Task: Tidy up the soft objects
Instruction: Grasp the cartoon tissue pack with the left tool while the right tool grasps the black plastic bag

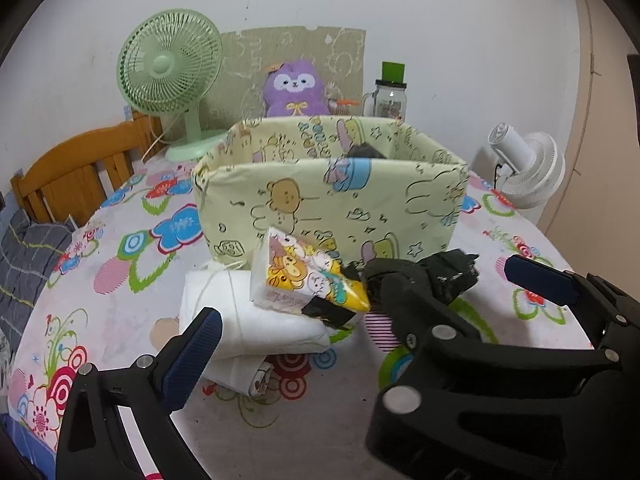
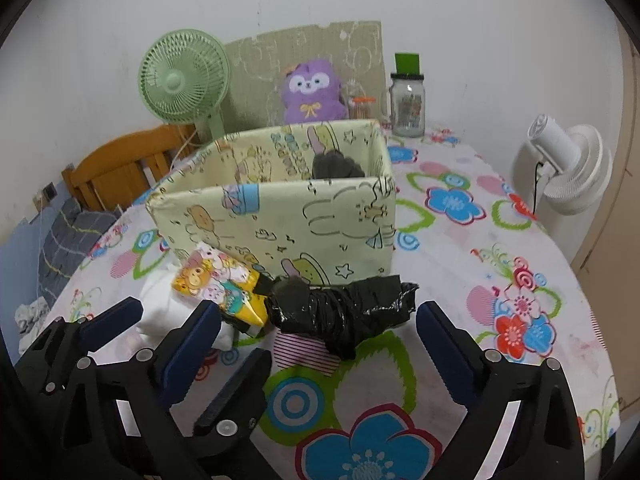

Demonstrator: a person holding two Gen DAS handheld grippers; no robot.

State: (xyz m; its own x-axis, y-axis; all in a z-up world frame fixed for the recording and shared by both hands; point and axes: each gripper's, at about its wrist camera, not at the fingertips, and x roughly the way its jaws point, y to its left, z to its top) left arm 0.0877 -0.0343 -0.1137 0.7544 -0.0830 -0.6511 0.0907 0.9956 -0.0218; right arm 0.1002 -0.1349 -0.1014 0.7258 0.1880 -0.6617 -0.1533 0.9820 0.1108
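Observation:
A pale green cartoon-print fabric box (image 1: 332, 204) (image 2: 280, 216) stands on the table, with a dark grey soft thing (image 1: 366, 152) (image 2: 336, 166) inside. In front of it lie a yellow cartoon tissue pack (image 1: 304, 276) (image 2: 220, 284), a folded white cloth (image 1: 256, 320) (image 2: 160, 304) under it, and a black plastic bundle (image 2: 344, 312) (image 1: 452, 276). My left gripper (image 1: 368, 304) is open around the tissue pack and cloth, not touching. My right gripper (image 2: 316, 320) is open on either side of the black bundle. The right gripper's body hides part of the bundle in the left wrist view.
A green desk fan (image 1: 172, 76), a purple plush (image 1: 294, 88) against cardboard, and a glass jar (image 1: 390, 96) stand behind the box. A white fan (image 2: 568, 168) stands off the table's right edge. A wooden chair (image 1: 76, 172) is at the left. The flowered tablecloth (image 2: 460, 240) covers the table.

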